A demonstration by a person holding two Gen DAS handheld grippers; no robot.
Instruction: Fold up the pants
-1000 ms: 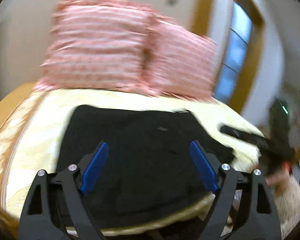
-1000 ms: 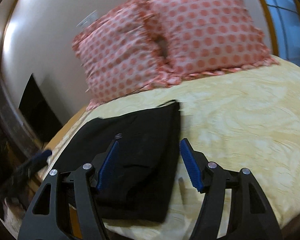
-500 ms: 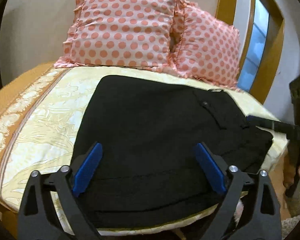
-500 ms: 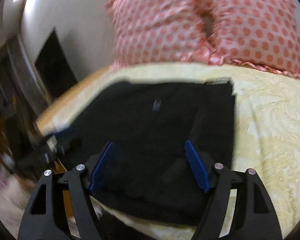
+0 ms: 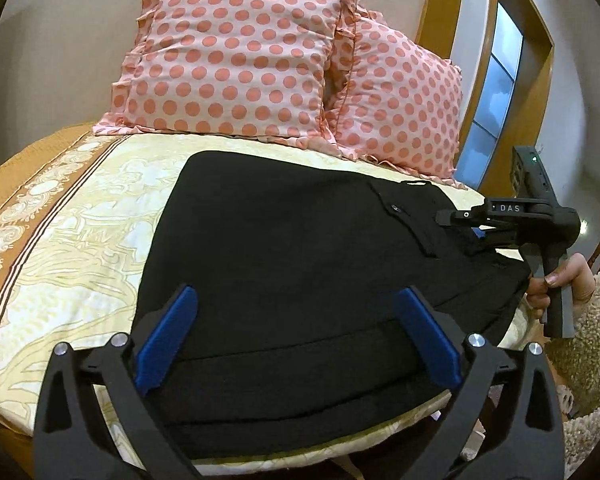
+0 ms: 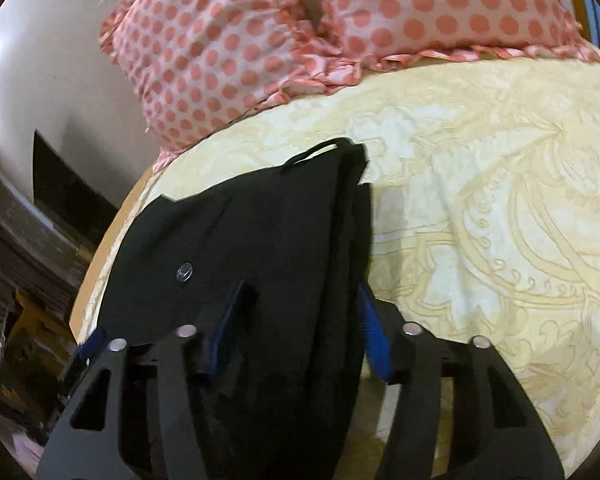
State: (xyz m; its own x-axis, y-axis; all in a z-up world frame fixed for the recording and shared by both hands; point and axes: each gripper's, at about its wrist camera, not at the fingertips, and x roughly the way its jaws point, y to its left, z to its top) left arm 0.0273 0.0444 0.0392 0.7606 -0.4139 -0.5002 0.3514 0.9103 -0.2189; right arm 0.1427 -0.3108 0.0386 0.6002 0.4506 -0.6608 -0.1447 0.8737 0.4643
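Observation:
Black pants lie folded flat on a cream patterned bedspread. My left gripper is open and empty above the near folded edge. In the left wrist view my right gripper sits at the pants' right end. In the right wrist view the right gripper is open, its blue fingers standing on either side of the pants' stacked layers. A button shows on the fabric.
Two pink polka-dot pillows lean against the wall at the head of the bed. A window in a wooden frame stands to the right. The bed edge runs along the left of the pants in the right wrist view.
The right gripper has swung back and come down close onto the pants' end, so the layers now lie between its fingers. The left gripper has moved slightly closer to the pants.

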